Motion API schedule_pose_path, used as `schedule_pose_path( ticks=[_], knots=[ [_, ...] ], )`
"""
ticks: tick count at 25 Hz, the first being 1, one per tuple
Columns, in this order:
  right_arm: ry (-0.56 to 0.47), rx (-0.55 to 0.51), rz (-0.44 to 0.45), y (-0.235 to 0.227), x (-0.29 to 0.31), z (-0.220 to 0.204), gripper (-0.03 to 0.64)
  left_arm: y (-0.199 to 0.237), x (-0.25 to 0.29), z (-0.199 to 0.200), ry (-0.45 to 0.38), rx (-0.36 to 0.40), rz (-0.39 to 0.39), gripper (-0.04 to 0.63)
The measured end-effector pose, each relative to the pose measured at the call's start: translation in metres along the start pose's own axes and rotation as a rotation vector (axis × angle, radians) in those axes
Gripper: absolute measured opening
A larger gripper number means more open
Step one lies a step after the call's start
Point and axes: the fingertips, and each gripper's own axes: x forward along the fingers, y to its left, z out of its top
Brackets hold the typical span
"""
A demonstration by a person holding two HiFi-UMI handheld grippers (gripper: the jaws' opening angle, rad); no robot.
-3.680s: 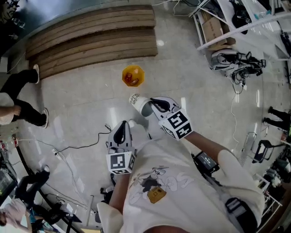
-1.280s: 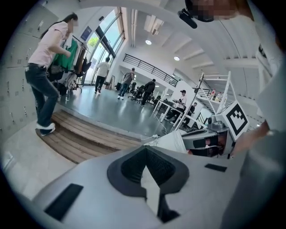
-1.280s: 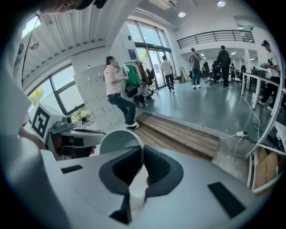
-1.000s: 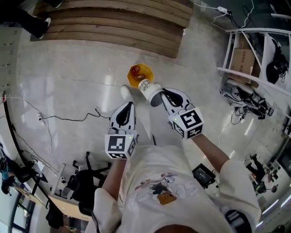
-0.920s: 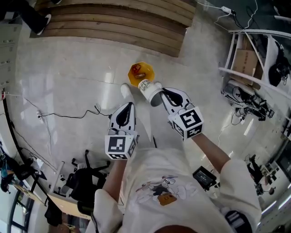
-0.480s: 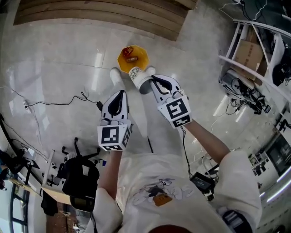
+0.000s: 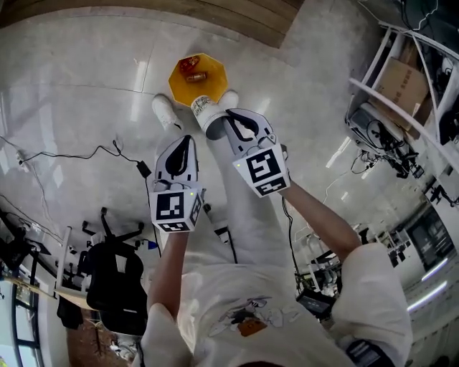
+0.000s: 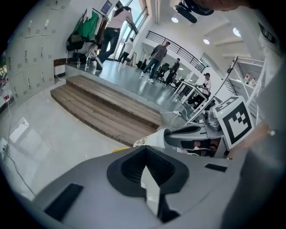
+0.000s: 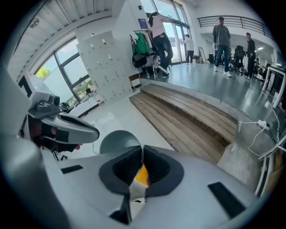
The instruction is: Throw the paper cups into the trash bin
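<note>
A yellow eight-sided trash bin [image 7: 188,72] stands on the pale floor with a red scrap and a brown item in it. My right gripper [image 7: 228,119] is shut on the rim of a white paper cup [image 7: 207,115], which lies on its side at the bin's near edge. In the right gripper view the cup's grey inside [image 9: 118,140] sits left of the jaws, and the bin [image 9: 141,175] shows yellow between them. My left gripper [image 7: 183,140] hangs shut and holds nothing, just left of and below the cup. The left gripper view shows the cup [image 8: 149,140] ahead.
The person's white shoes [image 7: 163,112] stand either side of the bin's near edge. Wooden steps [image 7: 229,16] lie beyond it. A metal rack [image 7: 399,68] with boxes and gear fills the right. Cables [image 7: 100,154] and a black chair [image 7: 107,276] are on the left.
The bin has come closer under the person. My right gripper has carried the cup from short of the bin up to its near edge. The left gripper stays shut beside it.
</note>
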Motion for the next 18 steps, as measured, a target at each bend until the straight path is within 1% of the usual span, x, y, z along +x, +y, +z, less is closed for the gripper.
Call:
schedule_pose_path(
  ticks=[4,7,8,12,15,18],
  knots=[
    [0.039,-0.002,-0.001,-0.012,0.034,-0.029,0.023,0.016,0.032,-0.023,0.010,-0.045,0.011,0.005],
    [0.063,0.012,-0.017,-0.026,0.067,-0.049,0.023,0.037,0.056,-0.034,0.016,-0.103,0.012,0.005],
    [0.071,0.020,-0.022,-0.031,0.078,-0.056,0.023,0.042,0.063,-0.037,0.018,-0.108,0.012,0.005],
    [0.099,0.048,-0.041,-0.048,0.117,-0.085,0.023,0.059,0.091,-0.055,0.046,-0.091,0.014,0.005],
    [0.116,0.045,-0.046,-0.057,0.147,-0.106,0.024,0.071,0.118,-0.072,0.066,-0.086,0.015,0.005],
    [0.133,0.044,-0.049,-0.060,0.171,-0.123,0.023,0.083,0.143,-0.093,0.101,-0.101,0.017,0.005]
  ],
)
